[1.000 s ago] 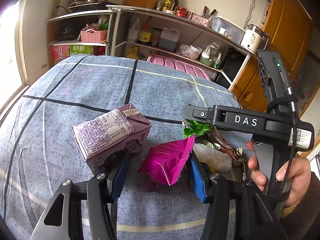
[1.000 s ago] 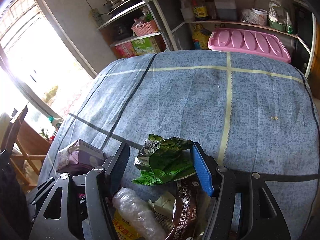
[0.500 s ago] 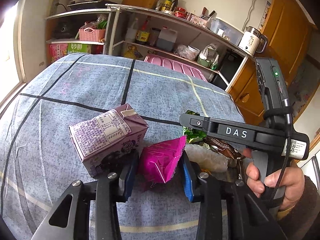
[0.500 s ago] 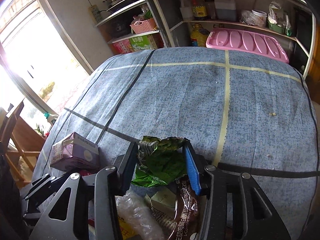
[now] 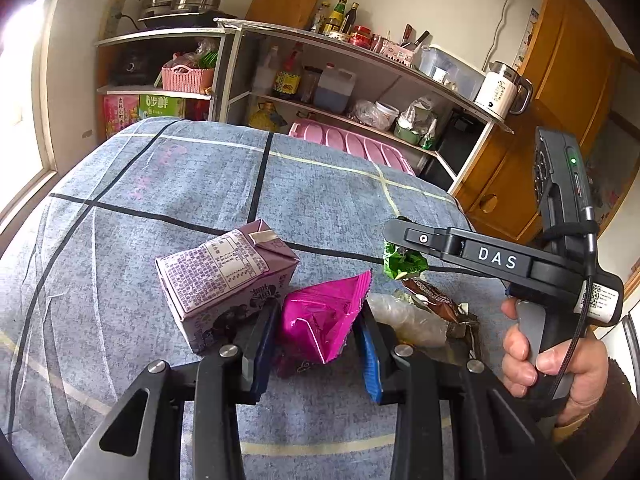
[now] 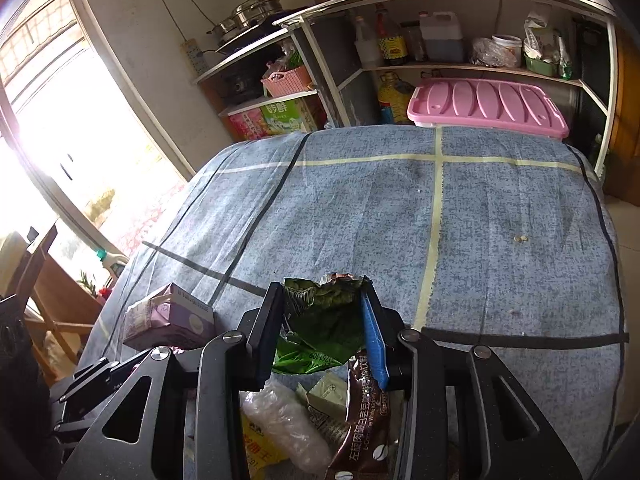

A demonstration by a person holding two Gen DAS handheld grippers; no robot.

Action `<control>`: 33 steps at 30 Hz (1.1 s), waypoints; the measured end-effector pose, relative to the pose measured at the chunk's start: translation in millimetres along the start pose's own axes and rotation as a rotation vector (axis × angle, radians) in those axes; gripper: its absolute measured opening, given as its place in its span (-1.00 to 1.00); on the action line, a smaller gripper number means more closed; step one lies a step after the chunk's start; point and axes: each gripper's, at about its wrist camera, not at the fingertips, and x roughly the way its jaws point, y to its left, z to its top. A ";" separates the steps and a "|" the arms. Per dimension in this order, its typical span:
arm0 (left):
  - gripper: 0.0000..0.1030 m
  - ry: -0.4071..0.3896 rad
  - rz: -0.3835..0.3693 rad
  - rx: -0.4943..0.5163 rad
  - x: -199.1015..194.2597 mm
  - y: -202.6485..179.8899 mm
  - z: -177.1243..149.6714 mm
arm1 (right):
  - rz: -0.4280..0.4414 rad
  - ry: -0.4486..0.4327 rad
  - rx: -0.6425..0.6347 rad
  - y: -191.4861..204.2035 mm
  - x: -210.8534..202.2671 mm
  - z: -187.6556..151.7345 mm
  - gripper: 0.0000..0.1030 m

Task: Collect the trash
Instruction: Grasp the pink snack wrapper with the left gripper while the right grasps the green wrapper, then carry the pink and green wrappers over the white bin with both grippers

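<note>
A crumpled magenta wrapper (image 5: 316, 324) lies on the blue-grey tablecloth (image 5: 200, 184). My left gripper (image 5: 317, 309) is closing on it, both pads pressed against its sides. Just left of it a purple drink carton (image 5: 224, 272) lies on its side, touching the left finger. A crumpled green wrapper (image 6: 320, 328) sits between the closing jaws of my right gripper (image 6: 322, 296), gripped by both pads. In the left wrist view the green wrapper (image 5: 402, 260) hangs from the right gripper's tip, just above the cloth.
Beneath the right gripper lie a brown coffee packet (image 6: 368, 412), clear plastic (image 6: 288, 420) and a yellow wrapper (image 6: 256, 452). A person's hand (image 5: 536, 360) holds the right gripper's handle. Beyond the table stand a pink-lidded bin (image 6: 488, 104) and cluttered shelves (image 5: 320, 80).
Both pairs of jaws narrowed from wide apart onto their wrappers, squeezing them. The right gripper rose slightly with the green wrapper. The carton stayed put.
</note>
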 end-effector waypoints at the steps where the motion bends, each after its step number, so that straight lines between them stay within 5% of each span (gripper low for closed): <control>1: -0.28 -0.003 0.003 0.001 -2.6 -1.0 0.0 | 0.006 -0.004 0.003 0.9 -2.6 -0.1 -0.25; 15: -0.28 -0.042 -0.045 0.043 -44.0 -41.3 -4.5 | 0.043 -0.094 0.048 -8.2 -82.6 -23.4 -0.25; 33: -0.27 -0.009 -0.224 0.210 -53.3 -164.2 -33.1 | -0.113 -0.188 0.140 -76.1 -206.8 -89.8 -0.25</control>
